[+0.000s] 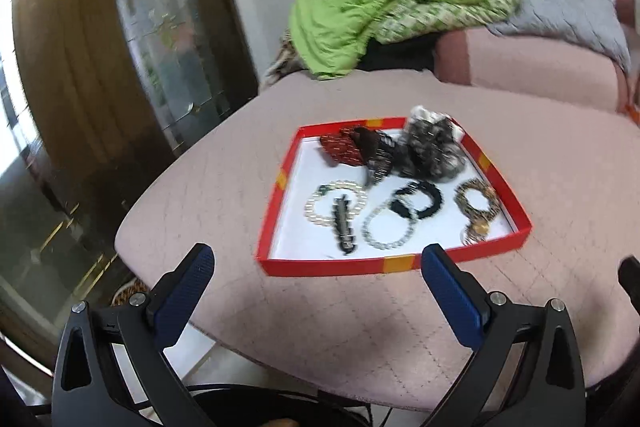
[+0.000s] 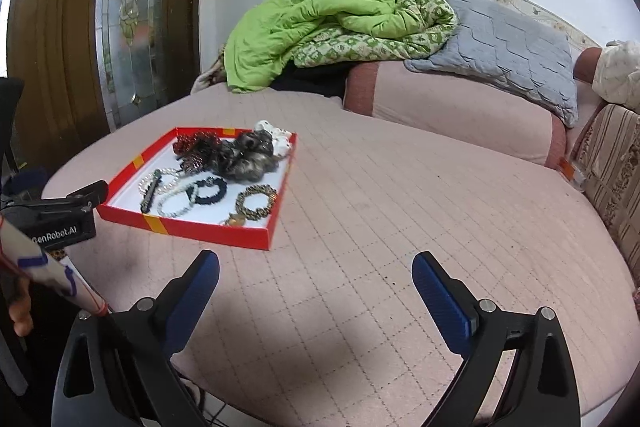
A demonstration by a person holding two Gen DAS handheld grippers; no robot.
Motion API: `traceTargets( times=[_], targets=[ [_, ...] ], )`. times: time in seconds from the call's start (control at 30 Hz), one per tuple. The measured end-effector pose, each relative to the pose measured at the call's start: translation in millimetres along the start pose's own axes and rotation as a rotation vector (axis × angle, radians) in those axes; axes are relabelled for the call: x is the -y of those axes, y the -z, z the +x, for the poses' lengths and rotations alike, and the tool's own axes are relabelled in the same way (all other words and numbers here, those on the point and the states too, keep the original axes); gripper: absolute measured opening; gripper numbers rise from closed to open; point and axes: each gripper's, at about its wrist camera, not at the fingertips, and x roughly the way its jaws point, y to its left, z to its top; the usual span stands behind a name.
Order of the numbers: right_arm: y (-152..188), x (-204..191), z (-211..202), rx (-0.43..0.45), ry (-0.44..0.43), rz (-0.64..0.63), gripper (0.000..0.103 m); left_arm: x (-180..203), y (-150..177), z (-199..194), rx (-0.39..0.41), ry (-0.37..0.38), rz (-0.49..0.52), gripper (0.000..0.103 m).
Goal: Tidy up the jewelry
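Left hand-held gripper (image 1: 318,261): jaws spread wide, nothing between the blue ribbed pads; it hangs over the near edge of the pink quilted bed (image 1: 320,327).
Right hand-held gripper (image 2: 316,265): jaws also wide apart and empty, above bare quilting.
Shallow red cardboard tray with white floor and yellow tape marks (image 1: 320,267): lies flat on the bed just ahead of the left hand-held gripper's fingertips; from the right hand-held gripper it lies ahead and to the left (image 2: 188,229).
White pearl bead bracelet (image 1: 316,213): in the tray's near left part, a dark long hair clip (image 1: 344,227) lying across it.
Pale grey bead bracelet (image 1: 386,231): near middle of the tray, just beside the pearl one, overlapping the black one.
Black beaded bracelet (image 1: 420,201): just beyond the pale grey one.
Gold-and-brown patterned bracelet (image 1: 478,203): near right part of the tray, closest to the left hand-held gripper's right finger; an amber-coloured pendant-like piece (image 1: 480,227) touches it.
Heap of dark red, black and grey fabric hair ties (image 1: 400,151): piled along the tray's far side, blurred in the left view.
Lime-green quilted blanket (image 2: 320,23): crumpled at the far end of the bed, well beyond both hand-held grippers.
Grey stitched pillow (image 2: 508,51): beside the blanket, far ahead of the right hand-held gripper.
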Motion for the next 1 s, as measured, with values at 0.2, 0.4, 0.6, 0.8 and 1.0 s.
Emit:
traceTargets(
  times=[0.2, 0.4, 0.6, 0.8, 1.0],
  targets=[
    [2.7, -2.9, 7.6, -0.019, 0.011, -0.021, 0.099, 7.2, -2.9, 3.4, 0.007, -0.015, -0.006, 0.103],
    [5.1, -3.9, 15.1, -0.041, 0.014, -0.019, 0.099, 11.2, -2.8, 8.3, -0.017, -0.021, 0.010, 0.103],
    [6.8, -7.8, 16.1, -0.043, 0.013, -0.039, 0.099, 6.0, -2.4, 10.1, -0.028, -0.015, -0.019, 0.103],
    [7.8, -7.4, 16.5, -0.050, 0.012, -0.044, 0.099, 4.0, -1.5, 11.5, -0.041, -0.005, -0.031, 0.103],
    [8.1, -8.1, 16.2, -0.050, 0.012, -0.045, 0.099, 0.6, -1.6, 13.4, -0.051, 0.001, -0.041, 0.103]
  ],
)
